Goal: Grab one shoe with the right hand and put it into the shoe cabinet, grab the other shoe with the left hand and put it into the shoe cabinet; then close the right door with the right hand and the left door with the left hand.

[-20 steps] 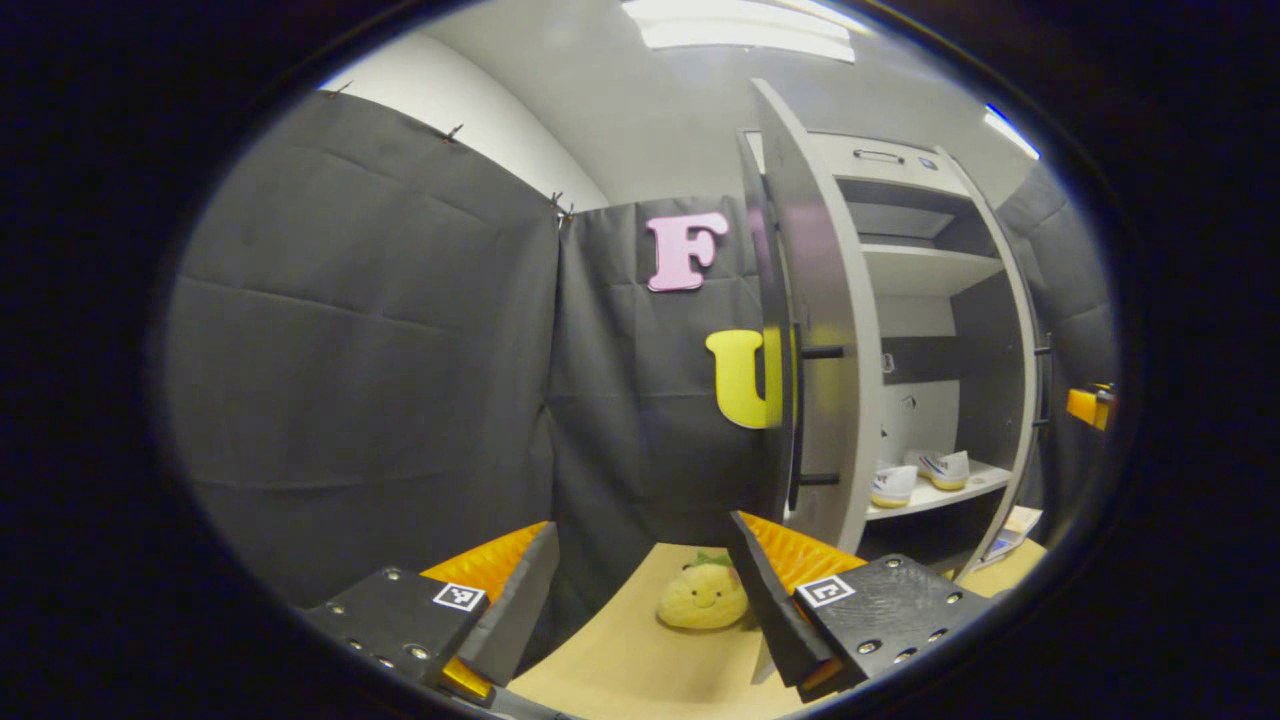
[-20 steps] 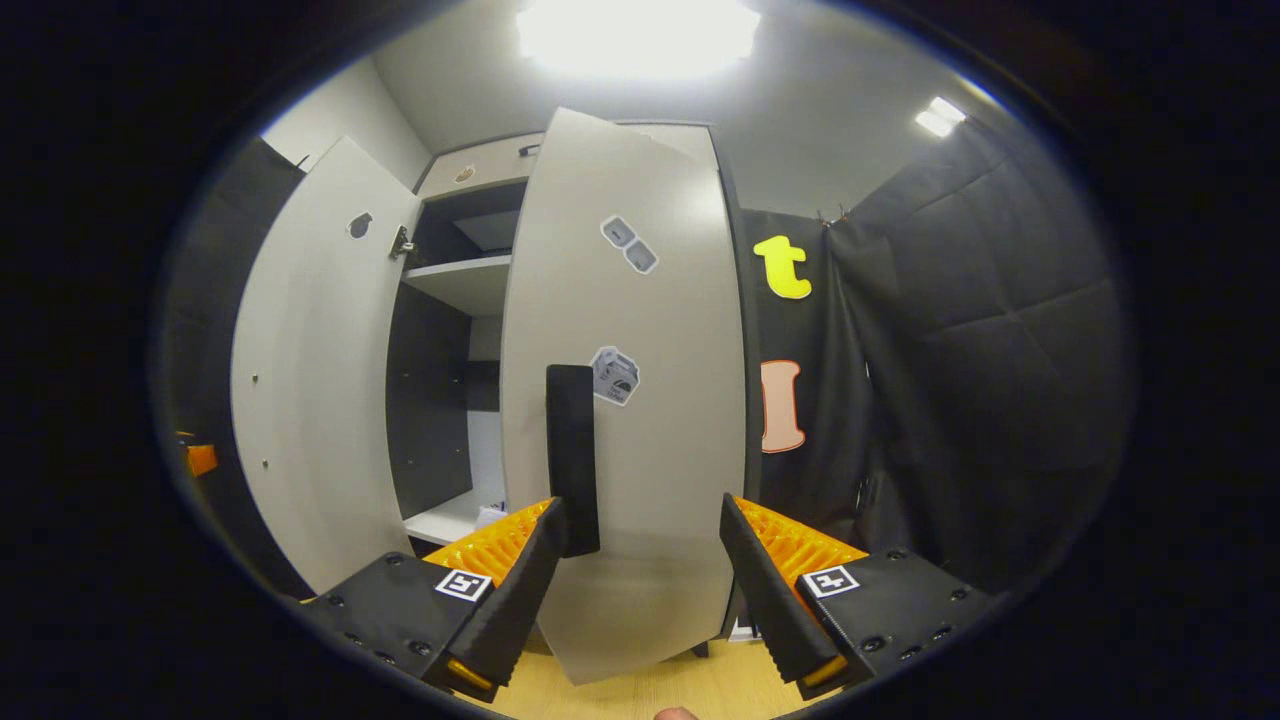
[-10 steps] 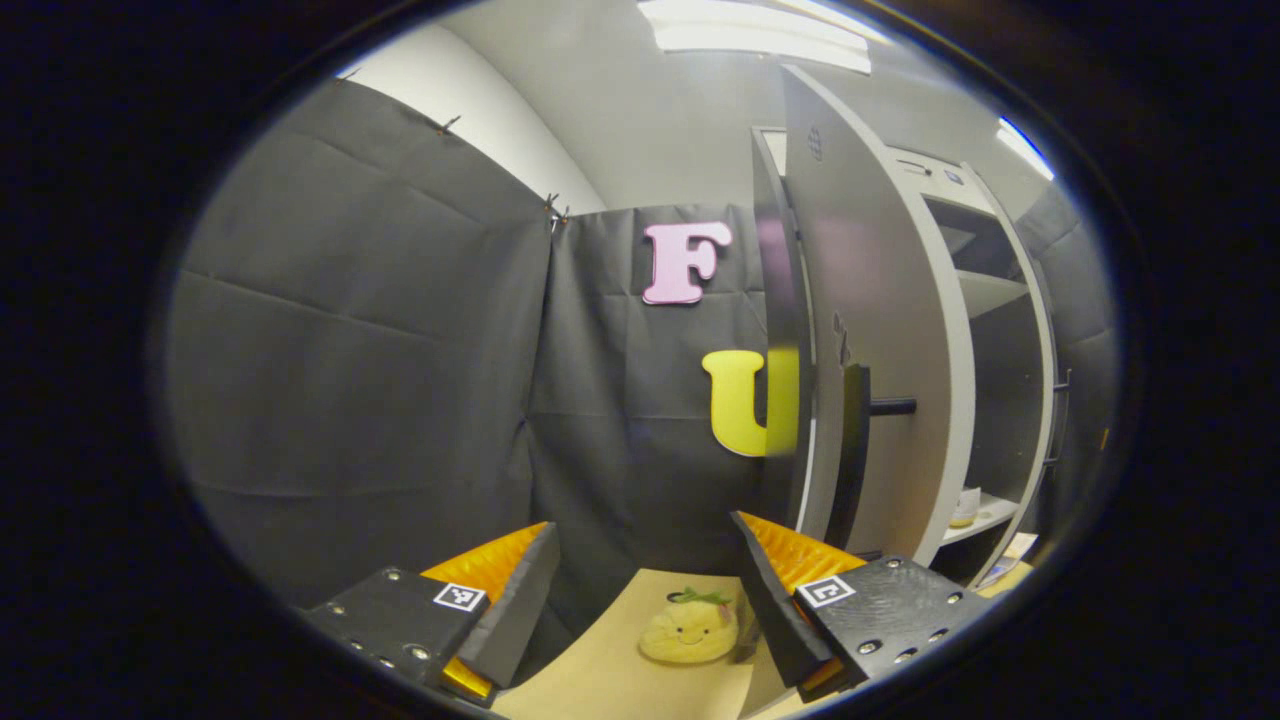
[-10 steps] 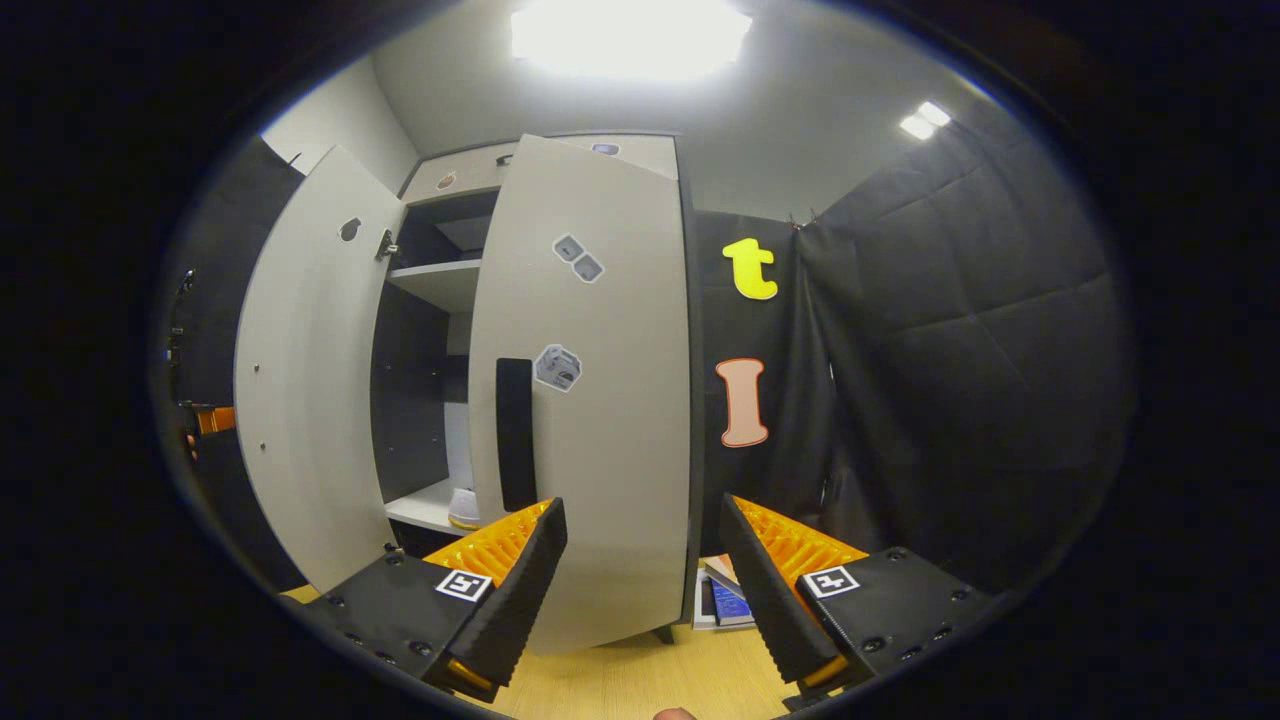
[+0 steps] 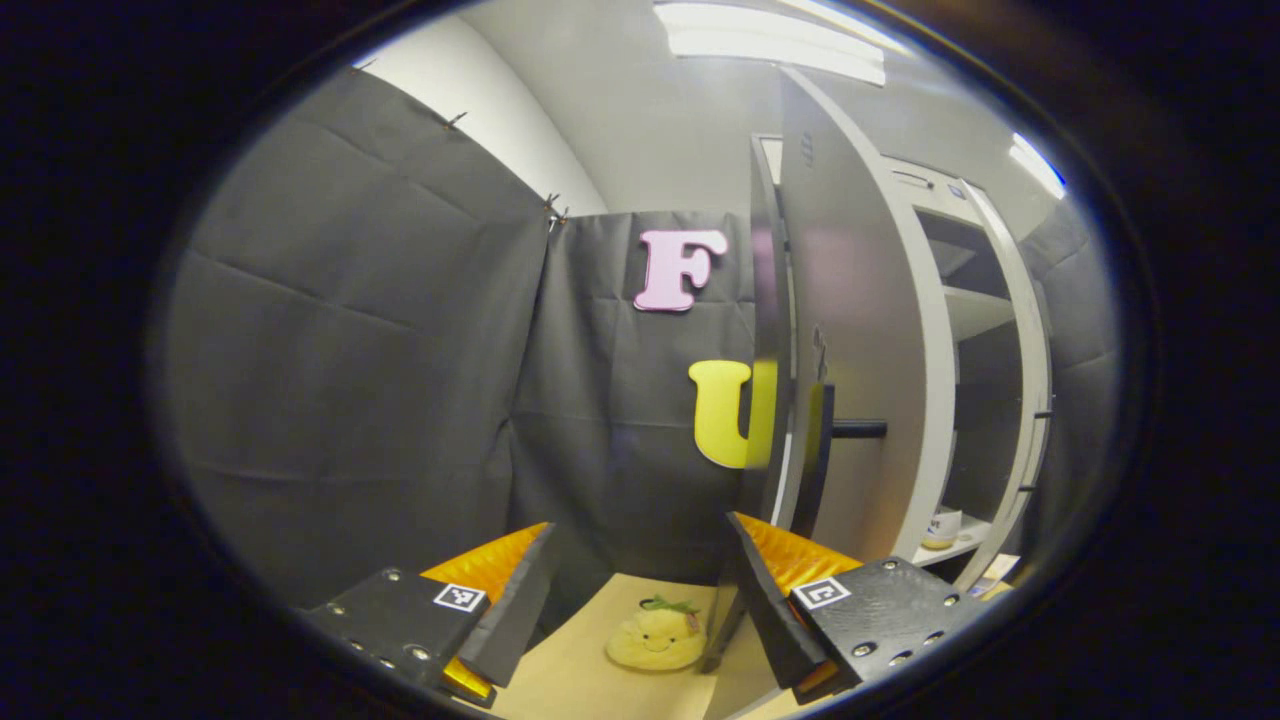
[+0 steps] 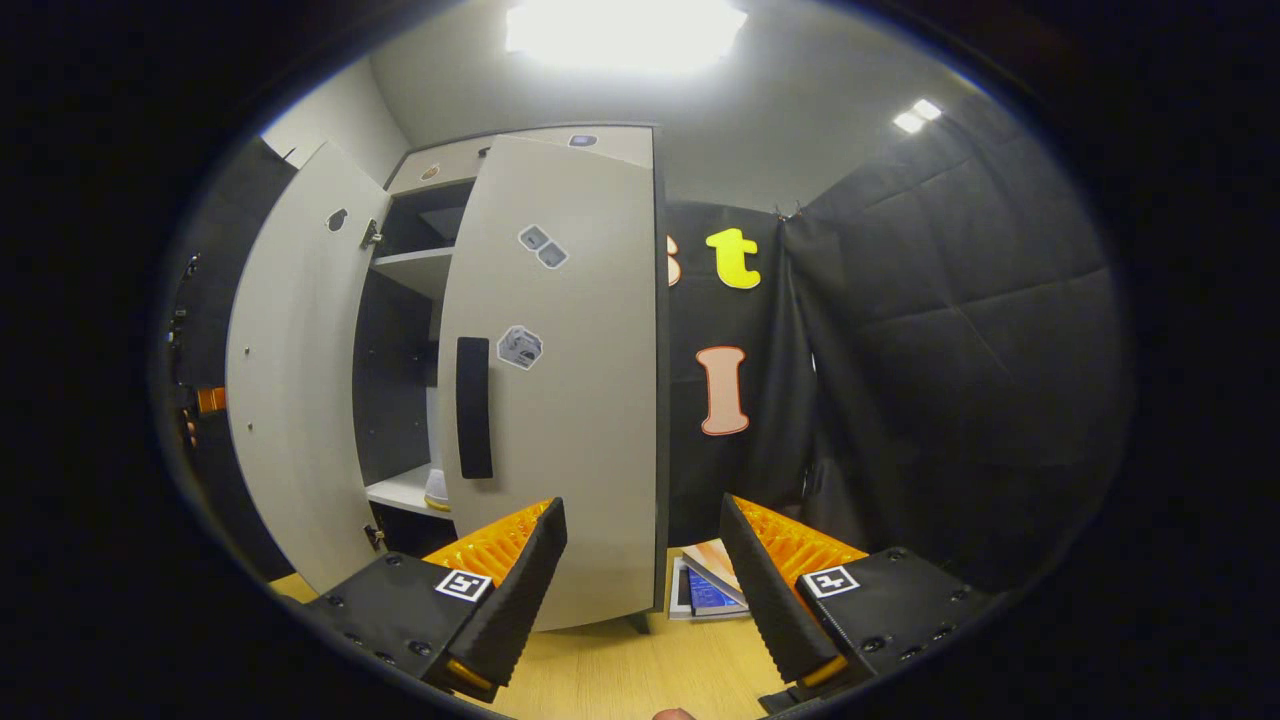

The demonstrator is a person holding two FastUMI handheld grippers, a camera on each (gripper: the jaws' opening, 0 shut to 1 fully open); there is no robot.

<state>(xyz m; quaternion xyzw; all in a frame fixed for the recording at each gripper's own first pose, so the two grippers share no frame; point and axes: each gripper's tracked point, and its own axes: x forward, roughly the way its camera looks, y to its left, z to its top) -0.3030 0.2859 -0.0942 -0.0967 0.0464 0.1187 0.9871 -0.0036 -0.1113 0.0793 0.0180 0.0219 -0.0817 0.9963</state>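
Grey right door (image 6: 560, 400) swung nearer shut

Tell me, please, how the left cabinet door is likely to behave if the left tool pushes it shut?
The left door looks like a flat rigid panel, so it should probably swing as one piece without flexing. Hinges at its cabinet edge suggest a light push would do. It may bounce back slightly.

Your right gripper view has a blown-out white ceiling light panel (image 6: 625, 25) glaring directly above the pale grey shoe cabinet (image 6: 560, 380), whose interior stays dim. In your left gripper view, straight cabinet edges bow toward the rim; focus is sharp.
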